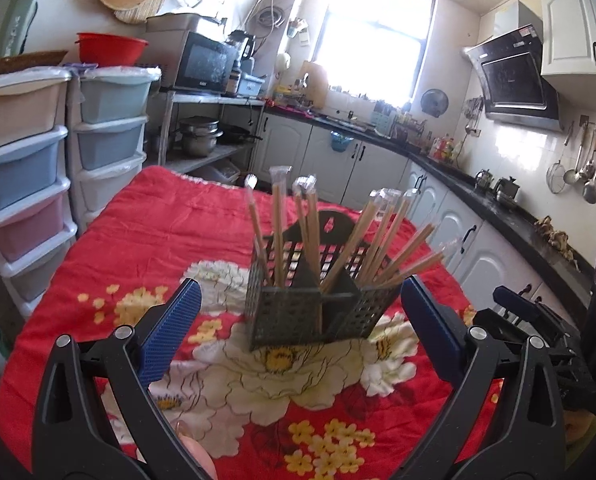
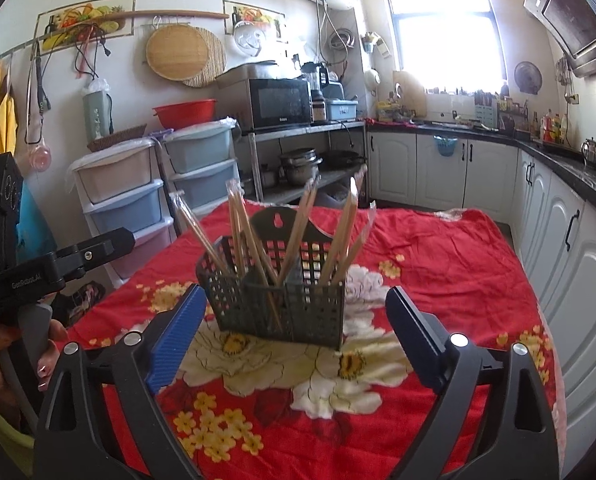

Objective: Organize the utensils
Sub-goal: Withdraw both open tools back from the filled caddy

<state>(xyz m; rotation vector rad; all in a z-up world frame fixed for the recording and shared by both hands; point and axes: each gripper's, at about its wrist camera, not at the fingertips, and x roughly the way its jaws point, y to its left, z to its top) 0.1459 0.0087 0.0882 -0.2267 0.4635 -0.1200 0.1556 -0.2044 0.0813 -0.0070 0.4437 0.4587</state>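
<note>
We see a dark perforated utensil caddy (image 2: 282, 304) on the red floral counter (image 2: 437, 248), wrapped wooden chopsticks (image 2: 341, 236) fanning upward, both our grippers' fingers (image 1: 176, 330) apart, empty

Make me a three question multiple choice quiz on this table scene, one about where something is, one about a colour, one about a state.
1. Where do the chopsticks stand?
A. flat on the cloth
B. in the dark slotted holder
C. in a drawer

2. What is the main colour of the table cloth?
A. red
B. green
C. white

3. How does the right claw stand?
A. shut on the holder
B. shut on a chopstick
C. open, holding nothing

Answers:
1 B, the sticks rise upright and leaning out of the holder's compartments.
2 A, the cloth is red with white and yellow flowers.
3 C, its blue pads are spread wide on either side of the holder, touching nothing; the left claw stands open the same way.
</note>
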